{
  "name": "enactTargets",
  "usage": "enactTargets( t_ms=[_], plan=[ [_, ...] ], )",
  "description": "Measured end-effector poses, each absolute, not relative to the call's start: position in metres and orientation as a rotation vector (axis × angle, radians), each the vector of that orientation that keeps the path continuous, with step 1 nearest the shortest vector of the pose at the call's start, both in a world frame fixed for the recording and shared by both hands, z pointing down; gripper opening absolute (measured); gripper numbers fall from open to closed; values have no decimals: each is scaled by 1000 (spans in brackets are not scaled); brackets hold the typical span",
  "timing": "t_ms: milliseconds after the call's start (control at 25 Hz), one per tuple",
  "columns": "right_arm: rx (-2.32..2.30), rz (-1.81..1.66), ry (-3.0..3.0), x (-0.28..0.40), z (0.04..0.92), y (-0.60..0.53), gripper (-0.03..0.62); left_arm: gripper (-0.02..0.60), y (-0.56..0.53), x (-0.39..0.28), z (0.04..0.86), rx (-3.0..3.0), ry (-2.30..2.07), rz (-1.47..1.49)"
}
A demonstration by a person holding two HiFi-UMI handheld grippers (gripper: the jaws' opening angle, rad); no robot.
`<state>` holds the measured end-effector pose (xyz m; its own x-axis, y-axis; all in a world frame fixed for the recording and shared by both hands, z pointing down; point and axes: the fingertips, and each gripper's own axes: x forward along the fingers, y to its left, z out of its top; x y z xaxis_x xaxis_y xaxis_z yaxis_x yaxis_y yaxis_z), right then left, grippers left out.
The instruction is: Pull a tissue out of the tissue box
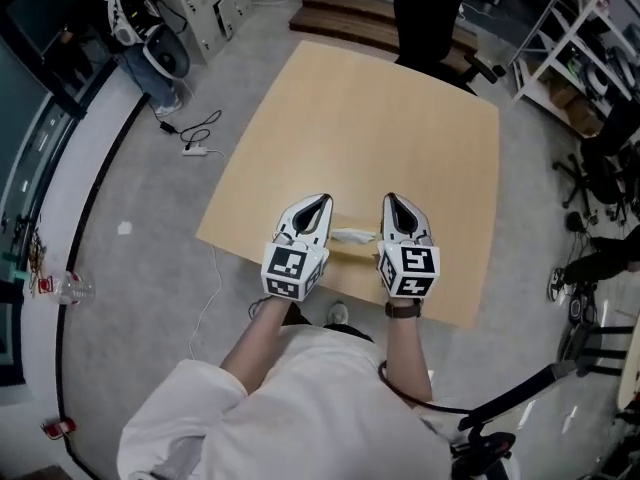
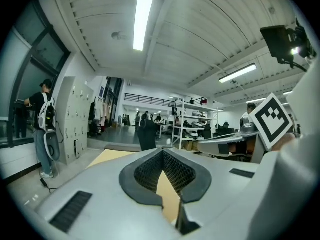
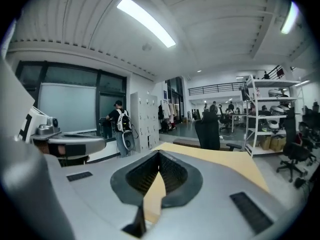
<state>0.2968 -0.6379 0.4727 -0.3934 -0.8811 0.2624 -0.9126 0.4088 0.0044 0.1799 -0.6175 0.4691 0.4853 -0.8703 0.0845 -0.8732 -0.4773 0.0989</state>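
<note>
**Jaws to be opened before the tissue is reached**

At the bottom centre of the head view, two hand-held grippers are held side by side over the near edge of the surface (image 1: pixel 380 128). The left hand-held gripper (image 1: pixel 320 204), left of centre, is shown in its own view with the jaws pressed together at the tips. Nothing is held between them, and only tan wood is seen through the gap behind the tips. The right hand-held gripper (image 1: pixel 393 201), just right of centre, is likewise pressed together and empty.

Between the two, slightly below the middle of the head view, a small white tuft is seen; it is taken to be the tissue (image 1: pixel 352 236). The tissue box beneath it cannot be told apart from the tan wood around it. The tuft appears in neither gripper view, since both look out past it toward the far side of the room.

The reach is judged not yet finished. One hand-held gripper would best be spread first, then tipped down until the tuft is seen between its jaws. The pinch should be taken high on the loose paper, not on the box, and the pull made straight upward so that the sheet is not torn. As the box sits close to the near edge, it would be wisely steadied from above by the other hand-held gripper.

Beyond the far edge, at the top of the frame, an office chair (image 1: pixel 430 18) is seen.
</note>
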Motion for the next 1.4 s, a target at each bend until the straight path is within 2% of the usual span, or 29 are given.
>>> enactTargets(
  t_ms=[360,600,640,760,840,1160,1400],
  plan=[
    [1037,340,-2301,277,553,-650,2,-8,-668,210,488,2692,-1300,178],
    [857,251,-2107,277,607,-645,3,-8,-676,219,507,2690,-1199,235],
    [842,214,-2069,280,616,-646,10,-8,-678,220,511,2680,-1190,243],
    [708,103,-1963,281,642,-638,102,-8,-682,217,521,2642,-1172,252],
    [617,100,-1945,275,656,-630,131,-8,-685,210,526,2619,-1175,251],
    [384,175,-1937,251,702,-605,133,-8,-691,188,533,2585,-1195,259],
    [490,230,-1851,252,721,-609,133,-8,-684,172,536,2581,-1194,261]
  ],
)
